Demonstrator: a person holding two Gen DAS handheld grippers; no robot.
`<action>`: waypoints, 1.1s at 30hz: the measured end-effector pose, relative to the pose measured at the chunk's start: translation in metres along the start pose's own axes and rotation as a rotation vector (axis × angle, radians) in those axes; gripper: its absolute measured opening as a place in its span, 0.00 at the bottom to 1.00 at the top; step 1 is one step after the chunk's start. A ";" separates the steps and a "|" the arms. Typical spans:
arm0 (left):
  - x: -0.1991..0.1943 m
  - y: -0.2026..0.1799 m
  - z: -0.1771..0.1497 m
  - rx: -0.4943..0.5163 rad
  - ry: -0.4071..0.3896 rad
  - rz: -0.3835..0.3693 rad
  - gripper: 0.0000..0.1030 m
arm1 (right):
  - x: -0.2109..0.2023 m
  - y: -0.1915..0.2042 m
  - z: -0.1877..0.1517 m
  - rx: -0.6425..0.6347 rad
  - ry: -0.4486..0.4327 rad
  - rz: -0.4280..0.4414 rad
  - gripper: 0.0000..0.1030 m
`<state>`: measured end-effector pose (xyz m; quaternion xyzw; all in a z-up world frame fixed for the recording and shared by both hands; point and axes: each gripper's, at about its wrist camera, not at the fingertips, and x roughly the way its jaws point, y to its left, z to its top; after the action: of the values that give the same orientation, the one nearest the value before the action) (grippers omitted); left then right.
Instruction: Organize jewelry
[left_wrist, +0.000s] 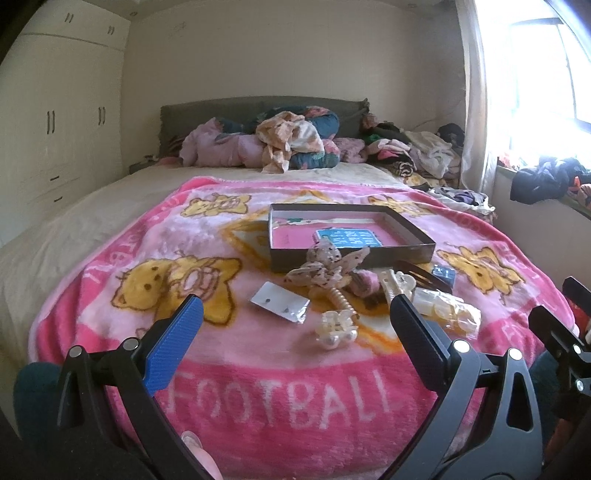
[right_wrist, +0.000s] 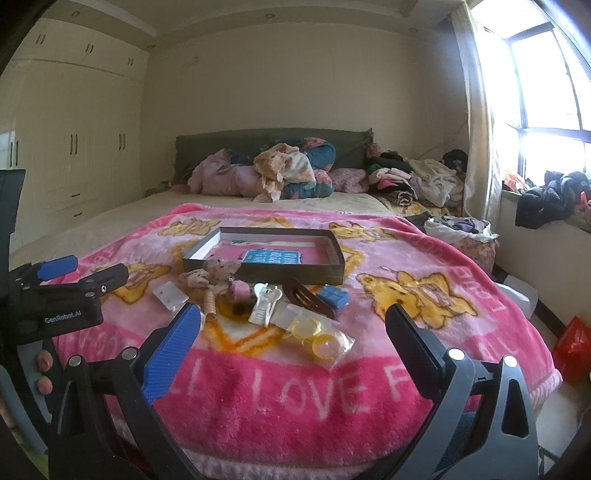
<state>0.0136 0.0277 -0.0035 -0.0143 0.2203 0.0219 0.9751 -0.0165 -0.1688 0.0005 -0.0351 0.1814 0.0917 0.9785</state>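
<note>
Just ahead of both grippers, on the pink blanket (left_wrist: 258, 376), the pile of accessories sits between the jaws and the open box (left_wrist: 402, 254), so any pick goes forward and the drop goes further forward again. Left gripper (left_wrist: 295, 328) has its jaws spread wide, nothing held; the pearl clip (left_wrist: 338, 328) lies right in its gap, close, with the earring card (left_wrist: 279, 301) slightly left and the bow (left_wrist: 325, 267) beyond, touching the box wall. Right gripper (right_wrist: 293, 334) also gapes empty; nearest to it is the bag of yellow rings (right_wrist: 314, 330), then the white claw clip (right_wrist: 266, 299), long axis running roughly away from the jaws, and the brown barrette (right_wrist: 310, 299) lying diagonally. Left is nearer the pearl clip, right nearer the bag. Box is shallow with a pink floor and a blue card (right_wrist: 271, 256) inside. Blanket is plush and soft, so small items may sink and tip under a pinch. Bed beyond holds heaped clothes (left_wrist: 284, 140); window glare on the right.
</note>
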 end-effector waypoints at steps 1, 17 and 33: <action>0.002 0.004 0.001 -0.008 0.007 0.003 0.90 | 0.002 0.000 0.001 0.001 0.004 0.002 0.94; 0.059 0.033 0.021 -0.073 0.117 -0.053 0.90 | 0.070 0.002 0.014 -0.010 0.104 0.011 0.94; 0.138 -0.009 0.033 0.044 0.241 -0.201 0.89 | 0.143 -0.040 -0.017 0.129 0.321 -0.082 0.94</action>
<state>0.1530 0.0252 -0.0334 -0.0175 0.3335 -0.0825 0.9390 0.1167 -0.1854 -0.0655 0.0061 0.3394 0.0330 0.9400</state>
